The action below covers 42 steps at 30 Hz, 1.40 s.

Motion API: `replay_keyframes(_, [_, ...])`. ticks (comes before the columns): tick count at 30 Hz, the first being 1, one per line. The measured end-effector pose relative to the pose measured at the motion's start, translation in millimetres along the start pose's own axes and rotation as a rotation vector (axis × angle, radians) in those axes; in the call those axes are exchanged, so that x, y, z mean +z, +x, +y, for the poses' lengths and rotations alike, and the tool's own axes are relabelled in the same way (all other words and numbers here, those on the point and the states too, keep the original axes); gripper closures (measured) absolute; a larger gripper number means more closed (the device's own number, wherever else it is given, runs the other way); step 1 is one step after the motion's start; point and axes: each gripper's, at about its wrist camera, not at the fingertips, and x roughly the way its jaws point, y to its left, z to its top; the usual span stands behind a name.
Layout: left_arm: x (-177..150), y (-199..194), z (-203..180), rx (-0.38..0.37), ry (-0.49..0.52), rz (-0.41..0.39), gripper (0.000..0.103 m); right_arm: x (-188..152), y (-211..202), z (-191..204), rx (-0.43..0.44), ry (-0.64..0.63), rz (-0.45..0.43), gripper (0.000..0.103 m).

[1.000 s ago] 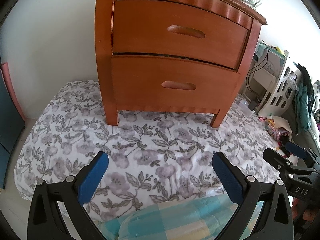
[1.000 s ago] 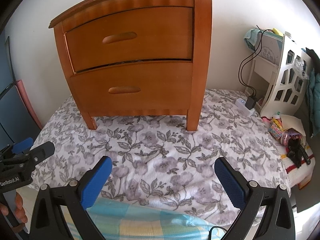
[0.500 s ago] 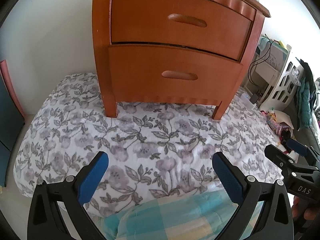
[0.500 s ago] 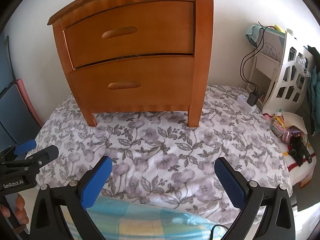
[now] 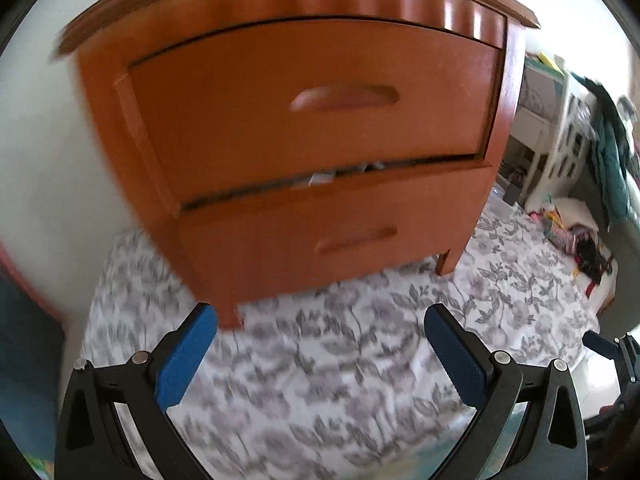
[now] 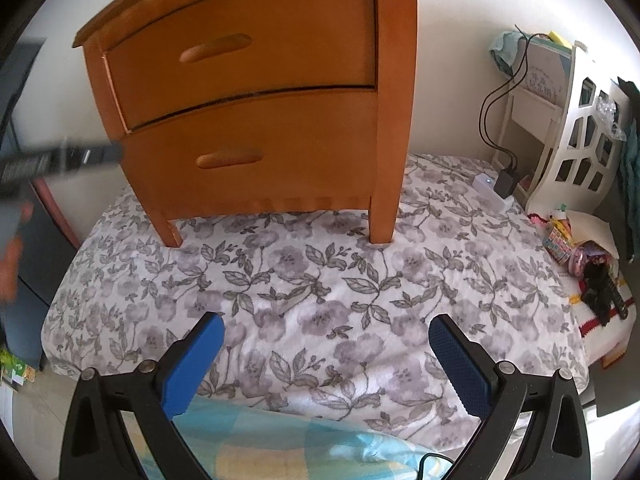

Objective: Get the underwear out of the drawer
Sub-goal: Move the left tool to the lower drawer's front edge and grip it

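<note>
An orange-brown wooden nightstand (image 5: 320,128) stands on a flowered quilt (image 5: 360,340), with two drawers, both pushed in. The top drawer's handle (image 5: 344,98) and the bottom drawer's handle (image 5: 354,240) are recessed slots. A bit of pale cloth (image 5: 320,178) peeks from the gap between the drawers. My left gripper (image 5: 320,340) is open, empty, close in front of the nightstand; this view is blurred. In the right wrist view the nightstand (image 6: 256,92) is further off, and my right gripper (image 6: 326,344) is open over the quilt (image 6: 320,280). The left gripper (image 6: 60,160) shows there as a blur.
A white cut-out side shelf (image 6: 576,136) with a black cable and charger (image 6: 506,178) stands at the right. Toys and a red-striped cloth (image 6: 592,276) lie by the quilt's right edge. A blue checked cloth (image 6: 280,448) lies at the near edge.
My left gripper has swung up and toward the nightstand, which now fills its view, blurred. The right gripper has edged a little closer over the quilt. Both stay open.
</note>
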Motion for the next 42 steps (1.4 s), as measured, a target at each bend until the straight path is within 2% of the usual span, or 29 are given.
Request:
replay_keyframes(3, [30.6,22.7,-8.3,0.034,0.106,0.025,0.000,1.9,10.5,-6.0,-0.009,0.011,0.024,0.000])
replay_keyframes(7, [56.1,56.8,-15.4,0.006,0.166,0.093,0.000,1.2,26.1,-11.2,-0.008,0.019,0.069,0.000])
replay_keyframes(16, [71.4,109.6,-35.1,0.077,0.335,0.208,0.000,2.9,52.2,-16.9,-0.005,0.026,0.123,0.000])
replay_keyframes(22, [75.9,123.7,-39.4,0.099,0.366,0.240,0.000,3.8,65.5,-15.4,0.011,0.031,0.151,0.000])
replay_keyframes(28, [71.2,132.9,-45.1,0.175,0.388,0.230,0.000,3.4,71.3,-17.7,0.019,0.041,0.160,0.000])
replay_keyframes(30, [69.2,134.4,-50.4,0.222,0.407,0.222,0.002,2.8,72.3,-19.9,0.021,0.051,0.163,0.000])
replay_keyframes(34, [62.6,137.2,-64.8,0.307,0.468,0.194,0.012,1.6,73.8,-22.7,0.024,0.066,0.166,0.000])
replay_keyframes(37, [57.3,138.2,-78.5,0.329,0.532,0.171,0.013,1.4,74.4,-24.3,0.026,0.073,0.169,0.000])
replay_keyframes(42, [46.8,144.8,-91.3,0.407,0.639,0.162,0.015,1.6,74.9,-26.4,0.027,0.081,0.170,0.000])
